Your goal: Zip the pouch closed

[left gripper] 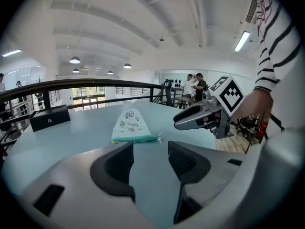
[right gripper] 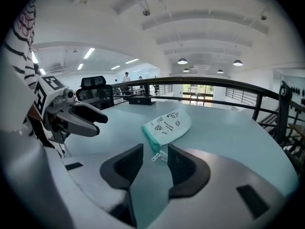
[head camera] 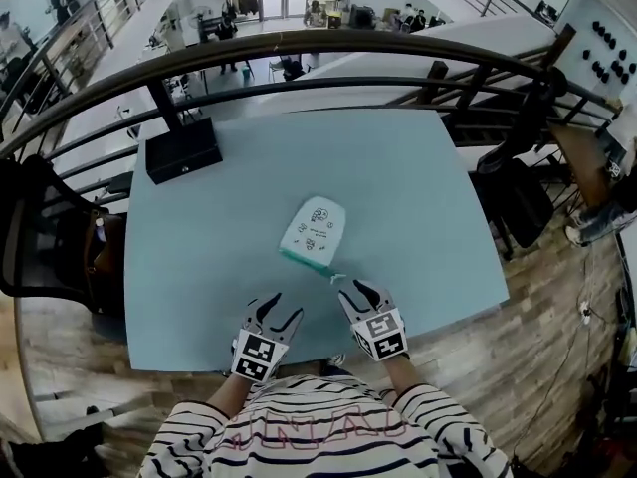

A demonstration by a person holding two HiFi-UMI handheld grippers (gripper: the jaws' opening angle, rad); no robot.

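Observation:
A small white pouch (head camera: 314,229) with dark cartoon prints and a green zipper edge lies flat on the pale blue table (head camera: 418,197). Its zipper runs along the near edge, and the pull tab (head camera: 334,277) sticks out at the right end. My right gripper (head camera: 355,289) stands open just short of that tab, which shows between its jaws as the pull tab (right gripper: 158,154). My left gripper (head camera: 277,307) is open near the table's front edge, a little short of the pouch (left gripper: 129,126), with nothing in it. The right gripper's fingers (left gripper: 190,117) show at the right of the left gripper view.
A black box (head camera: 182,149) sits at the table's far left corner. A dark curved railing (head camera: 299,48) runs behind the table. A black office chair (head camera: 50,232) stands at the left, and wooden floor lies to the right. People stand far off in the background.

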